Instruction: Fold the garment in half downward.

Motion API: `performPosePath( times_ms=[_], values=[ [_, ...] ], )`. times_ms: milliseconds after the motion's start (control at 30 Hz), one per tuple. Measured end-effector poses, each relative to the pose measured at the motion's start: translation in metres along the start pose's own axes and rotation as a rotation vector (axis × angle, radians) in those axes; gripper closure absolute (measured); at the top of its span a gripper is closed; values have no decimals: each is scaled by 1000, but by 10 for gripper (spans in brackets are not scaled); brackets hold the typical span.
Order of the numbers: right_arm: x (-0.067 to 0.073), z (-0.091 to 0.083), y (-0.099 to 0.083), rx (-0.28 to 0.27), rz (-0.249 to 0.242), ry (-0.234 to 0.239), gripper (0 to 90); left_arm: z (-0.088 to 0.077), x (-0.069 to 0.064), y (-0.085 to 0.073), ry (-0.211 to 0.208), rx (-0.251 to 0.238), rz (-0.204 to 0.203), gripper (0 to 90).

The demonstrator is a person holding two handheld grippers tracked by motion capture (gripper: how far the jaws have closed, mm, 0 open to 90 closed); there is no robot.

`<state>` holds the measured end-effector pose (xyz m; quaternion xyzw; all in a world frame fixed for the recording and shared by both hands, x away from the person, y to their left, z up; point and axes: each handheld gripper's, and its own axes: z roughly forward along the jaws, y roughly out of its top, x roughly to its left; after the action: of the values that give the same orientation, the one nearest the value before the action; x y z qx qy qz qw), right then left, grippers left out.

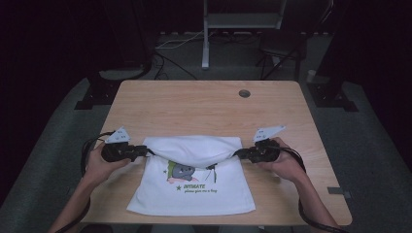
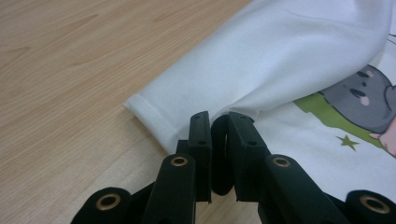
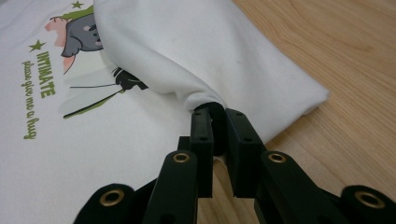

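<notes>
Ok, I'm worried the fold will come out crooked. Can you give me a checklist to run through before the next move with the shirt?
1. Left claw pinches the shirt edge: ok.
2. Right claw pinches the opposite edge: ok.
3. Folded flap hangs evenly between both claws: ok, slight sag in the middle.
4. Lower half of the shirt lies flat on the table: ok.
5. Print partly uncovered: ok.
6. Sleeves tucked underneath: cannot tell.
</notes>
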<state>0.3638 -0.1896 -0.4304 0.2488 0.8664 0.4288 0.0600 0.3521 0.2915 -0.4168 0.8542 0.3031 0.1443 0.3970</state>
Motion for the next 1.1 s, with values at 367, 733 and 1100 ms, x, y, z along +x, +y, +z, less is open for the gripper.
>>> performPosePath(
  times_ms=[367,733,1100],
  values=[
    [6,-3,-2,-4,-9,4,822,-7,-8,-4,-11,-5,12,807],
    [15,-9,-5,-12,-22,13,821,-15,-19,-9,-23,-22,23,807],
    [22,-12,-10,-7,-28,24,821,-21,-27,-13,-30,-20,41,807]
  ],
)
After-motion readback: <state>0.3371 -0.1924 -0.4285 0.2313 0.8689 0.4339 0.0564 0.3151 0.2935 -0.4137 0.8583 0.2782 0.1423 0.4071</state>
